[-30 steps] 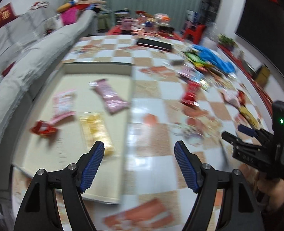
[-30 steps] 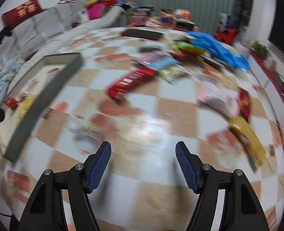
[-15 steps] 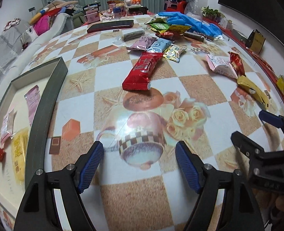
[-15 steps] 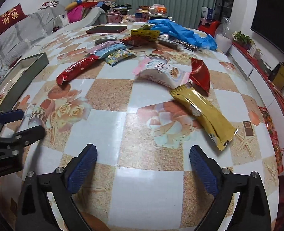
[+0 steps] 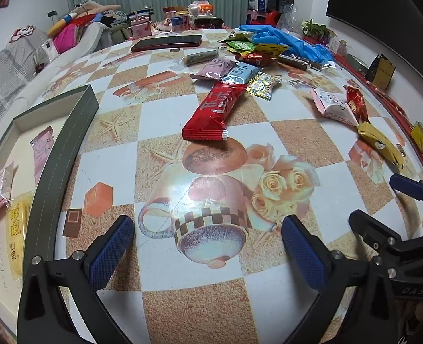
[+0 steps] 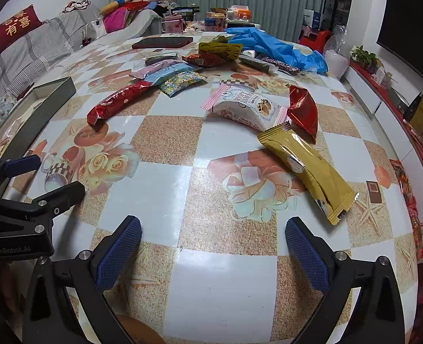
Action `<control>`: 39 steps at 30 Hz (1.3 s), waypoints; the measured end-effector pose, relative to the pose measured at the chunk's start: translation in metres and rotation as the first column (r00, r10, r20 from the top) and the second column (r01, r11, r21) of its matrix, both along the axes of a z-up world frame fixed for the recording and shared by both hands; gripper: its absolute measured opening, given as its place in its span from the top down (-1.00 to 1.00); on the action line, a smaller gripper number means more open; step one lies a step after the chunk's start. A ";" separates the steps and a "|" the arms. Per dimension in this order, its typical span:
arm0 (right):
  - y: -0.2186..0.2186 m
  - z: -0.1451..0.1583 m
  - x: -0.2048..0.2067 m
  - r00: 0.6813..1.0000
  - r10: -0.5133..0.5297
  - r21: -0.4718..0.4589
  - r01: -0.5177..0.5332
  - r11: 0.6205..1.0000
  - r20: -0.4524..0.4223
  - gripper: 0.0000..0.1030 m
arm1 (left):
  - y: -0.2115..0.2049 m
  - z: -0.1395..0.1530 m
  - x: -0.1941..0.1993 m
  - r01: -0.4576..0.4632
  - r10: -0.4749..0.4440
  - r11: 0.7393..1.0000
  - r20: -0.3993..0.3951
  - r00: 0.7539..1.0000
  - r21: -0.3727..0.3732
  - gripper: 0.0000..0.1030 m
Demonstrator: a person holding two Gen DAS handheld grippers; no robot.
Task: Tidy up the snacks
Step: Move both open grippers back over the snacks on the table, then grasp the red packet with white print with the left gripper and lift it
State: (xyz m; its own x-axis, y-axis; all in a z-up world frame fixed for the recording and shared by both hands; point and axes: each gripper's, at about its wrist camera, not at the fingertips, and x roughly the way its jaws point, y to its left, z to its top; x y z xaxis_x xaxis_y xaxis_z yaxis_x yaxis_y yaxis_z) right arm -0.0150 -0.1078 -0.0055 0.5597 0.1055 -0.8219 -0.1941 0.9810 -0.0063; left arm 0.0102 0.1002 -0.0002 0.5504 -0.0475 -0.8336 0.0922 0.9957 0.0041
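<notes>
My left gripper (image 5: 207, 246) & right gripper (image 6: 212, 250): jaws opening wide, nothing between. Red snack bar (image 5: 215, 111) on worktop (image 5: 182, 258), 12 o'clock of left. Tray (image 5: 68, 146) at 10.

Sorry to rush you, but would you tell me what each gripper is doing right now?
Left gripper: jaws opening, nothing between them.
Right gripper: jaws opening, nothing between them.

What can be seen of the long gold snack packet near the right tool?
The gold packet is a long, glossy foil sachet with crimped ends and a small round mark on its face. It lies flat and slantwise on the checked tablecloth; its far end meets the white biscuit packet and the red packet. No tool touches it.
</notes>
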 end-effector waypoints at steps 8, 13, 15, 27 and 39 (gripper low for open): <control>0.000 0.000 0.000 1.000 -0.001 -0.001 0.001 1.000 0.001 -0.97 | 0.000 0.000 0.000 -0.001 0.001 1.000 0.000 1.000 0.000 -1.00; 0.000 0.000 -0.001 1.000 0.000 -0.001 0.000 1.000 0.000 -0.97 | 0.000 0.000 0.000 -0.001 0.001 1.000 0.000 1.000 0.000 -1.00; 0.000 0.000 -0.001 1.000 -0.001 -0.001 0.001 1.000 0.000 -0.97 | 0.000 0.000 0.000 -0.001 0.001 1.000 0.000 1.000 0.000 -1.00; 0.000 0.000 -0.001 1.000 -0.001 -0.001 0.001 1.000 0.000 -0.97 | 0.000 0.000 0.000 0.000 0.000 1.000 0.000 1.000 0.000 -1.00; 0.000 0.000 -0.001 1.000 -0.001 -0.001 0.001 1.000 0.001 -0.97 | -0.013 0.002 0.051 0.103 -0.104 0.995 -0.021 0.994 -0.013 -1.00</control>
